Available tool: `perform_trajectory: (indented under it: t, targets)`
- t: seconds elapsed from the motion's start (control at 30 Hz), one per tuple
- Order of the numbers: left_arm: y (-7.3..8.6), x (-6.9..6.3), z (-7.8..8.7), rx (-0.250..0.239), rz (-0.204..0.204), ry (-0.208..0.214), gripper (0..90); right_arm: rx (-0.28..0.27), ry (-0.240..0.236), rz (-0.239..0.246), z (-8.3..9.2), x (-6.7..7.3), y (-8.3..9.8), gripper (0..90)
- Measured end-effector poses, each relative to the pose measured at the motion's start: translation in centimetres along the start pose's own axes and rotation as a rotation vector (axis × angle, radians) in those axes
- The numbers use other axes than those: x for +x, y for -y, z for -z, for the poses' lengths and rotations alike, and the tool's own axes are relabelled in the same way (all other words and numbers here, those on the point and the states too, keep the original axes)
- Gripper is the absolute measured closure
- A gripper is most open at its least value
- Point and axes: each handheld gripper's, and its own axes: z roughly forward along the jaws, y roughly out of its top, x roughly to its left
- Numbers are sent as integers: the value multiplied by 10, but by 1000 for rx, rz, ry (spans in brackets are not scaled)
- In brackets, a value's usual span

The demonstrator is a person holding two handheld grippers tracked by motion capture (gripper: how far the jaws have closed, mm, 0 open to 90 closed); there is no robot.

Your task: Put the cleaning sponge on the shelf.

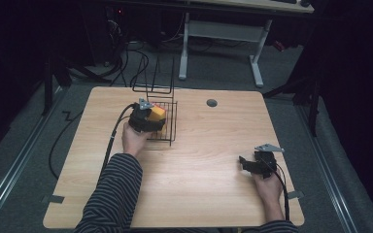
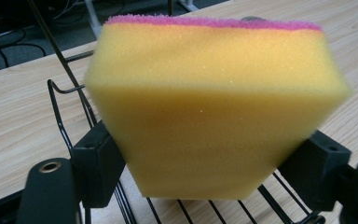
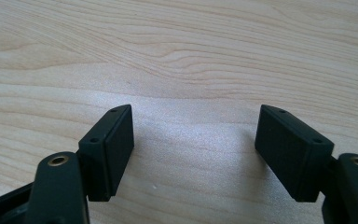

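A yellow sponge [image 2: 214, 107] with a pink scouring layer on its far side stands on edge between the jaws of my left gripper [image 2: 207, 163]. Both pads squeeze its lower part inward, so that gripper is shut on it. In the high view the sponge [image 1: 158, 111] and the left gripper [image 1: 148, 119] are at the near left side of a black wire rack [image 1: 171, 127], just above its bottom bars [image 2: 214, 210]. My right gripper [image 1: 246, 162] rests low over bare wood at the table's right front. Its jaws [image 3: 196, 149] stand open with nothing between them.
The wooden table [image 1: 199, 165] has a round grey grommet [image 1: 211, 103] near its back edge. The rack's tall wire back [image 1: 158, 80] rises at the far side. Cables [image 1: 63, 131] lie on the floor at left, and a white desk frame [image 1: 223, 34] stands behind.
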Motion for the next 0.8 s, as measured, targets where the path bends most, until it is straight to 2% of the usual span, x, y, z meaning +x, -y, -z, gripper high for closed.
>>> perform_trajectory:
  t: [0.23,0.47,0.7,0.8]
  targets:
    - [3,1,-2,33,9,14,160,0,-1,-1,0,0,0,284]
    - [5,2,-2,24,24,25,140,0,-1,-1,0,0,0,284]
    - [8,4,2,33,28,23,12,0,-1,-1,0,0,0,284]
    - [9,4,6,29,22,30,1,0,-1,-1,0,0,0,284]
